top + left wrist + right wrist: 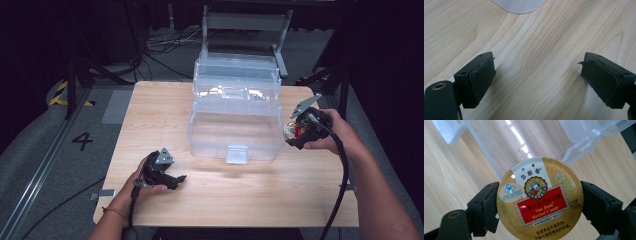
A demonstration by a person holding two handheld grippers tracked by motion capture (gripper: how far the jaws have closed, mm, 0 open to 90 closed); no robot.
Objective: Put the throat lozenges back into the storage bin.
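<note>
Right gripper (pixel 540 202): my jaws are clamped on the tin (pixel 540 198), one pad on each side of its round edge — its face turned up at the camera.
Tin: round and gold, with a red band that reads "Nin Jiom Herbal Candy" and Chinese print above and below. In the high view the tin (pixel 291 131) sits at the tip of my right gripper (pixel 295 136), just beside the right wall of the box (pixel 235 112), up off the table (pixel 150 130).
Box: clear plastic, lid swung open toward the far side, standing at the middle of the table. Its latch (pixel 236 154) faces me on the near wall. From the right gripper view I see the box (pixel 529 142) behind the tin, its hinge parts at the upper right.
Left gripper (pixel 536 80): jaws wide apart with nothing between them — bare wood grain under them. In the high view my left gripper (pixel 175 179) lies low on the table at the near left, well apart from the box, tips pointing right.
Left view, far edge: a pale rounded corner of the box (pixel 520 5) shows at the top.
Table: light wood.
</note>
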